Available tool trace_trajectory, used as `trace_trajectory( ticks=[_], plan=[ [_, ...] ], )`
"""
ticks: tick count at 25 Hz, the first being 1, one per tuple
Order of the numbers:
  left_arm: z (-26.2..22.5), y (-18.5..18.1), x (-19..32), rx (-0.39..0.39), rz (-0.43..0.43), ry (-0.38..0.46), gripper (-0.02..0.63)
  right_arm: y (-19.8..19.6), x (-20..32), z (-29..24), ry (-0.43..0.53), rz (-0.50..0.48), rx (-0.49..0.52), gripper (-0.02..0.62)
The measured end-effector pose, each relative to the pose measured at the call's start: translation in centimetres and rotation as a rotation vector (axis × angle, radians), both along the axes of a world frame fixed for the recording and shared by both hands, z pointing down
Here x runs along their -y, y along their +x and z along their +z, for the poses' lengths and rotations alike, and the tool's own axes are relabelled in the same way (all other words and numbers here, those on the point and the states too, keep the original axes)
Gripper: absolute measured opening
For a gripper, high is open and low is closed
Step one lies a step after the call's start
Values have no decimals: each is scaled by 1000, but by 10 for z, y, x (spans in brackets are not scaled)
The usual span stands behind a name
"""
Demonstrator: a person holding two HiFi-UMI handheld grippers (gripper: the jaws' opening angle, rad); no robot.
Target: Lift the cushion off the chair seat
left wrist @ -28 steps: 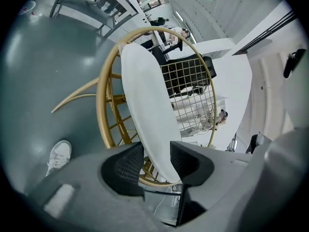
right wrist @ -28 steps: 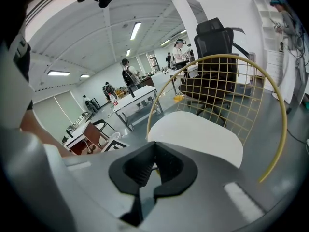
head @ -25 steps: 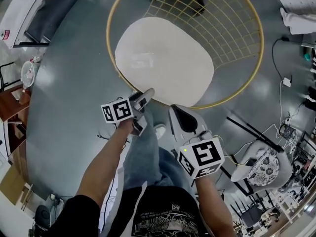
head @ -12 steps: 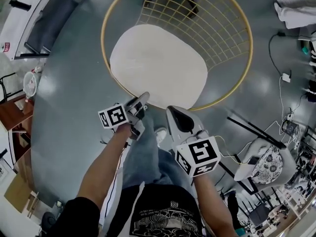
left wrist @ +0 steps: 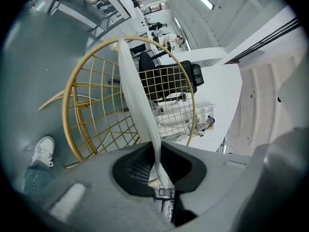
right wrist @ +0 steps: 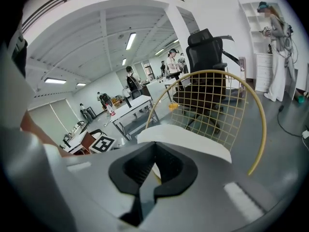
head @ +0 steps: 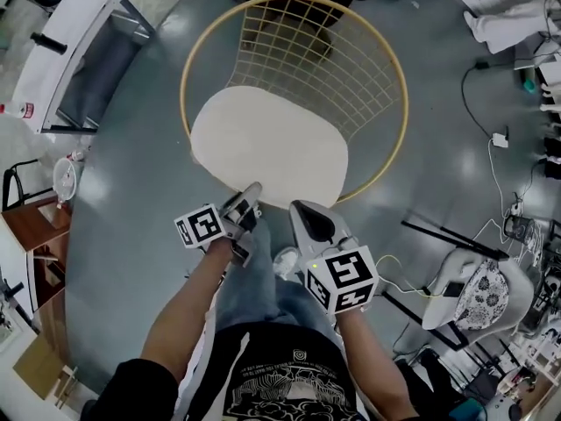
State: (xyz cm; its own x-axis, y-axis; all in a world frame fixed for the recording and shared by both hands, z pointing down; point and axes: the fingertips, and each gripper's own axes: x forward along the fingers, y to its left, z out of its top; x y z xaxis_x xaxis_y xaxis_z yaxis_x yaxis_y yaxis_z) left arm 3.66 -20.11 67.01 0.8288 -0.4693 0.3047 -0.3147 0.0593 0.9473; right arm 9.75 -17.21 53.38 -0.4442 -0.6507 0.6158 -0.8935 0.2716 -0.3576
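Note:
A white oval cushion [head: 267, 147] lies in a round gold wire chair [head: 386, 51] on the grey floor. My left gripper [head: 250, 198] is at the cushion's near edge. Its jaws are closing, and the cushion [left wrist: 137, 95], seen edge-on, is pinched between them at the left gripper's tips [left wrist: 157, 151]. My right gripper [head: 302, 210] is at the same near edge, a little to the right. In the right gripper view the right gripper's jaws [right wrist: 155, 146] meet on a sliver of the cushion [right wrist: 188, 137]. The wire seat [left wrist: 104, 124] shows just beside the raised edge.
A grey table [head: 79, 51] stands at the upper left and wooden furniture [head: 31, 226] at the left. A white chair with a patterned pad [head: 469, 292] and floor cables [head: 500, 139] are on the right. My shoe [head: 285, 261] is below the grippers. A black office chair [right wrist: 205, 52] stands behind the wire chair.
The left jaws have closed onto the cushion's near edge. Both grippers have risen slightly, and the chair sits higher and smaller in the head view.

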Motion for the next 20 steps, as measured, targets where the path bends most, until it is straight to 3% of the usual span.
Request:
trace_trajectory(
  ticks=[13, 20],
  plan=[
    [-75, -22, 1, 115, 4, 145, 37, 7, -20, -43, 92, 60, 33, 0],
    [-109, 0, -36, 71, -36, 187, 37, 30, -49, -63, 148, 68, 62, 0]
  ],
)
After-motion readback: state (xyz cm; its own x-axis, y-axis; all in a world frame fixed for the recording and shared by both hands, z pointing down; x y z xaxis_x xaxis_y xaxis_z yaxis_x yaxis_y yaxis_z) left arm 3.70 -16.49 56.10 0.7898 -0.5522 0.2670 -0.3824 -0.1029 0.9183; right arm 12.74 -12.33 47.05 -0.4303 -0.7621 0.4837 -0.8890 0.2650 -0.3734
